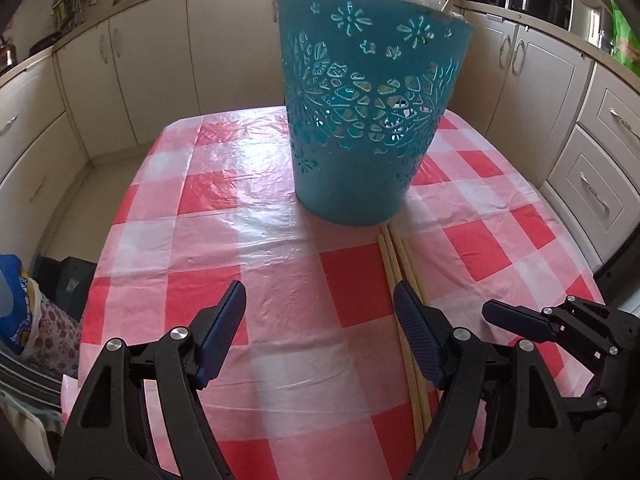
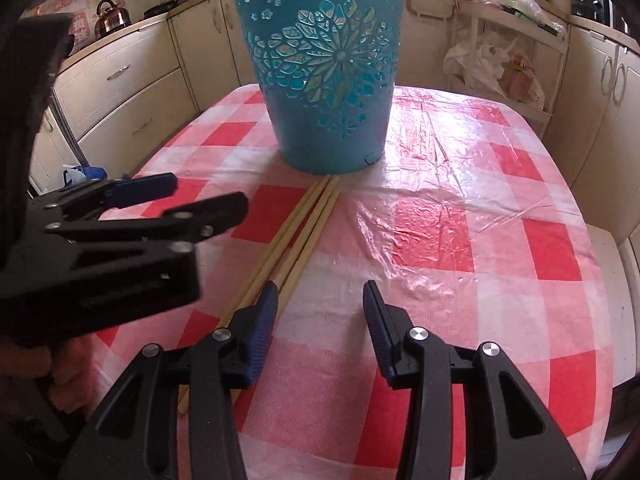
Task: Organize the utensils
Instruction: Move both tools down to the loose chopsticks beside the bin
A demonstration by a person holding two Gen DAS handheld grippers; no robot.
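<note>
Your left gripper [image 1: 320, 320] sits bottom center of the left wrist view, jaws spread wide, nothing between them. Its right finger [image 1: 418, 340] overlaps the chopsticks [image 1: 394, 264] in the frame; contact cannot be told from here. Your right gripper [image 2: 318, 314] is at bottom center of the right wrist view, jaws also spread apart and empty. Its left finger [image 2: 262, 320] lies over the near part of the chopsticks [image 2: 308, 220]; touching or just above, cannot tell.

The chopsticks are pale wooden sticks, bundled side by side flat on the tablecloth [image 1: 260, 208]. In the left wrist view they run from the base of the bin down toward lower right of center. In the right wrist view they run from center frame down to lower left. Their far tips reach right up to the foot of the teal basket [image 1: 368, 100], touching or just beside it.

The teal basket [image 2: 324, 64] stands upright on the table, upper center in both views, with flower-pattern cutouts through its wall. The inside is not visible from either camera.

The tablecloth [image 2: 460, 240] is red, pink and white check under a shiny clear plastic sheet, wrinkled.

Your right gripper also shows at the lower right edge of the left wrist view [image 1: 516, 320]. Your left gripper shows at the left edge of the right wrist view [image 2: 168, 196].

Cream kitchen cabinets [image 1: 152, 64] wrap the background. A kettle [image 2: 112, 16] sits on the counter, upper left of the right wrist view.
</note>
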